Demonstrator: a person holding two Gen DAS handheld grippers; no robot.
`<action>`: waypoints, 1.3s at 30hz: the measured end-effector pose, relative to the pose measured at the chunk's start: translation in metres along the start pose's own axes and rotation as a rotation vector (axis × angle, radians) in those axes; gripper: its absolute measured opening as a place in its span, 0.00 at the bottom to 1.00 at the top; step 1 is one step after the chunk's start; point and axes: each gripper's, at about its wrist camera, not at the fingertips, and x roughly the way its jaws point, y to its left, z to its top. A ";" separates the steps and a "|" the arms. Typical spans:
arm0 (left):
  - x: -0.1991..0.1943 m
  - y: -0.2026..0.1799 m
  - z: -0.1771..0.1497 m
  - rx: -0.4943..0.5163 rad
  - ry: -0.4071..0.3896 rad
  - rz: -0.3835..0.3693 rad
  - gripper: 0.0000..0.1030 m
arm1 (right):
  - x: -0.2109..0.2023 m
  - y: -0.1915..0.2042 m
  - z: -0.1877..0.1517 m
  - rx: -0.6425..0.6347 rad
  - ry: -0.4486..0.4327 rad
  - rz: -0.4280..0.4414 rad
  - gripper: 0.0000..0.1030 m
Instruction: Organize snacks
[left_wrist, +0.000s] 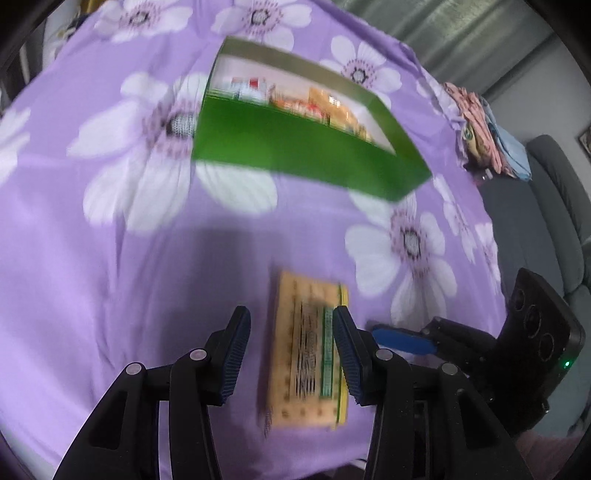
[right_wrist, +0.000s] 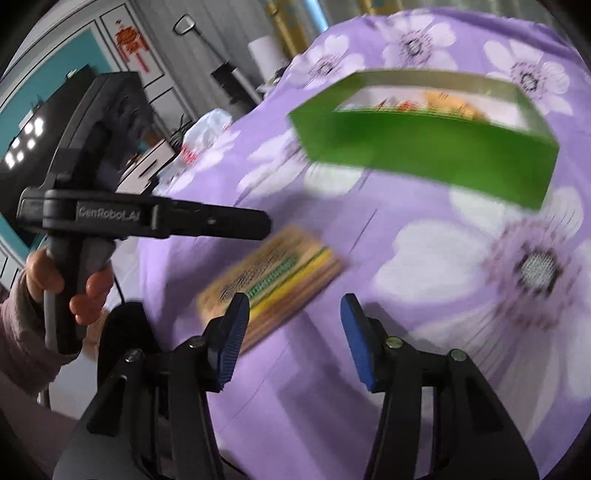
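Desk, draped in purple floral cloth, carries everything. Cloth is soft and creased; anything flat may slide on it.

Green box sits at 12 o'clock in the left wrist view, at 1 o'clock in the right wrist view. Open top, snack packs already inside. Walls look like thin card: light, stiff enough, easily dented.

Tan packet lies flat at 6 o'clock, near the box but apart from it. Judged light, thin, possibly crushable. Best taken across its narrow width, by the long edges.

Left claw stands apart, straddling the packet, not clearly pressing on it. Right claw stands apart, empty, packet at its 10 o'clock.
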 end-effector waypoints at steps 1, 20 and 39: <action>0.002 -0.001 -0.007 -0.001 0.010 -0.009 0.44 | 0.003 0.005 -0.003 -0.007 0.007 0.006 0.51; 0.010 -0.017 -0.019 0.011 -0.003 -0.023 0.44 | 0.020 0.029 0.000 -0.161 -0.078 -0.126 0.61; 0.008 -0.024 0.009 0.013 -0.064 -0.030 0.41 | 0.010 0.017 0.020 -0.134 -0.109 -0.136 0.38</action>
